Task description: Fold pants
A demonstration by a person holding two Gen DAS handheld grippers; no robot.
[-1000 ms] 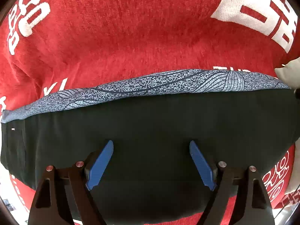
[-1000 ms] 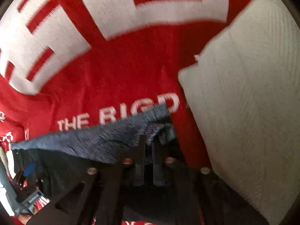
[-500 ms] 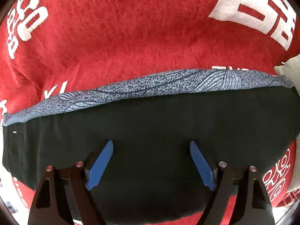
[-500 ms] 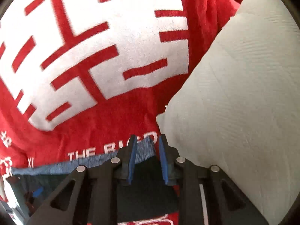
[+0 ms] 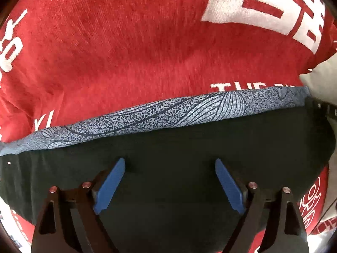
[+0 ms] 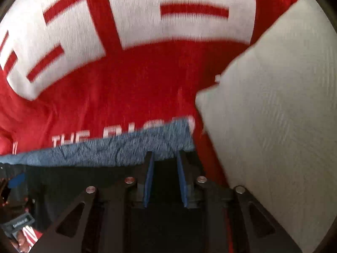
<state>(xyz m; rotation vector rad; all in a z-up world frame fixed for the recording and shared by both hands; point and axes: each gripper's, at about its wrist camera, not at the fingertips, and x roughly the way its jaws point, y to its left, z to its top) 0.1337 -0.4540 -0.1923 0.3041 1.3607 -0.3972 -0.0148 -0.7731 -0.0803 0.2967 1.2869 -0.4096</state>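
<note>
Item 1, pants (image 5: 168, 147): dark, folded flat, with a blue-grey patterned band (image 5: 168, 113) along the far edge. They lie on a red blanket with white lettering (image 5: 126, 42), the band covering the lower part of the printed line "THE".

Item 2, left gripper (image 5: 170, 163): pointing steeply down over the dark cloth. I see its jaws spread wide and opening a little further than 1 second ago, both blue pads (image 5: 109, 187) clear of any fold, nothing between them but the flat cloth below. Its view has slid slightly along the pants since then.

Item 3, right gripper (image 6: 164, 158): at the right-hand end of the pants, just short of the patterned band. 1 second ago its jaws were pressed together at the bunched corner; now a narrow gap shows between the pads (image 6: 148, 181), closing slightly. I see dark cloth in the gap but cannot tell whether it is pinched. That corner now lies flat. The frame is blurred.

Item 4, pale cushion (image 6: 273, 126): right of the pants, just beside the band's corner.
</note>
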